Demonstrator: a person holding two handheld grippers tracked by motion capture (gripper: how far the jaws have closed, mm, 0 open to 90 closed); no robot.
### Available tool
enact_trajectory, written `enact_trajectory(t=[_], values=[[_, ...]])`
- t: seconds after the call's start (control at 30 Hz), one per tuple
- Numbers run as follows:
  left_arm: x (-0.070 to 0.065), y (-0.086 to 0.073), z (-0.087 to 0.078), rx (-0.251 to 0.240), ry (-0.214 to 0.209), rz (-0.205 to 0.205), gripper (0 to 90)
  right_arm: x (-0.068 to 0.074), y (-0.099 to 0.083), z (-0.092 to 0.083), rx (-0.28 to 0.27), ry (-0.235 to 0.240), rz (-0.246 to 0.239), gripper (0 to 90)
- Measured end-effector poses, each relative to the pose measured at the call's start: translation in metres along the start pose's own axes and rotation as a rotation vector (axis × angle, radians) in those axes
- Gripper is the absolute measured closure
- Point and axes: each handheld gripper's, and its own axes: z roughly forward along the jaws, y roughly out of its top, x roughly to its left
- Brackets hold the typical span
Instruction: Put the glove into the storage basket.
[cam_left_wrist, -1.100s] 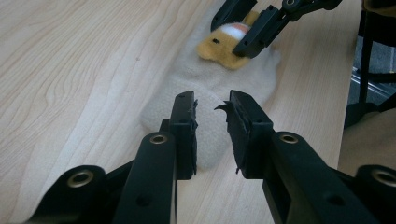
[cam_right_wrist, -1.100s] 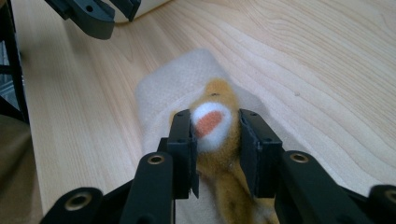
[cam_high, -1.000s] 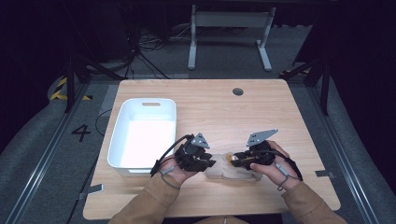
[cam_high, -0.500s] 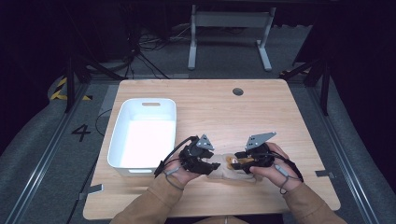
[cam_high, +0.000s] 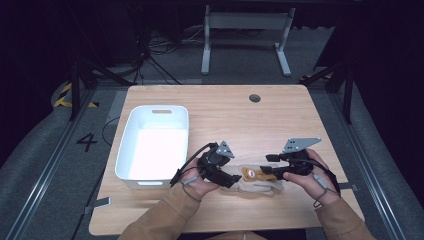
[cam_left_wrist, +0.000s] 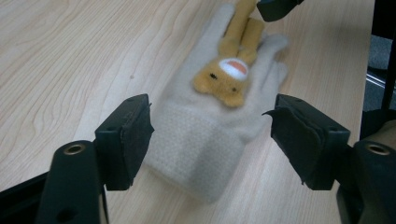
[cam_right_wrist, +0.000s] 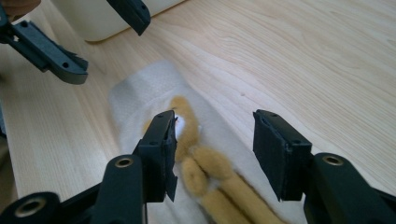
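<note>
A: Lastly, glove status?
B: Lay flat on wooden table (cam_high: 280, 115), cream knit glove (cam_high: 257, 186) with tan plush animal (cam_high: 252, 174) on its back. Sat between both grippers, near front edge, just right of white bin (cam_high: 152, 145).

A: Left gripper?
B: Left gripper (cam_left_wrist: 212, 133) hovered at cuff end. Jaws had just been opening; stood apart, one either side of cuff, pads off the knit as far as could be told. Nothing gripped.

A: Right gripper?
B: Right gripper (cam_right_wrist: 212, 147) hovered over finger end. Jaws had just been opening too; gaped wide, plush legs and glove fingers below the gap, not pinched. Seen in high view as right gripper (cam_high: 274, 173) facing left gripper (cam_high: 235, 179) across the glove.

A: Plush orientation?
B: Head toward cuff, long limbs trailing toward glove fingertips. Face with white-and-orange patch, up.

A: Bin contents?
B: Looked bare inside; glare on floor of bin, could not be told for certain.
</note>
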Motion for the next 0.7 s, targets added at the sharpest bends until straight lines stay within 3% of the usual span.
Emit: enact_trajectory(t=[0.13,0.27,0.33,0.7], values=[[0.000,0.004,0.002,0.002,-0.004,0.018,25.4,-0.004,-0.003,-0.006,-0.005,-0.018,0.018,50.1],[-0.002,0.006,0.004,0.007,0.018,0.033,16.1,-0.010,-0.009,-0.013,-0.004,-0.052,0.040,49.9],[-0.002,0.007,0.006,0.009,0.024,0.042,15.6,-0.011,-0.010,-0.015,-0.004,-0.056,0.044,49.9],[-0.006,0.012,0.022,0.024,0.008,0.102,3.9,-0.024,-0.022,-0.031,-0.013,-0.101,0.100,49.7]])
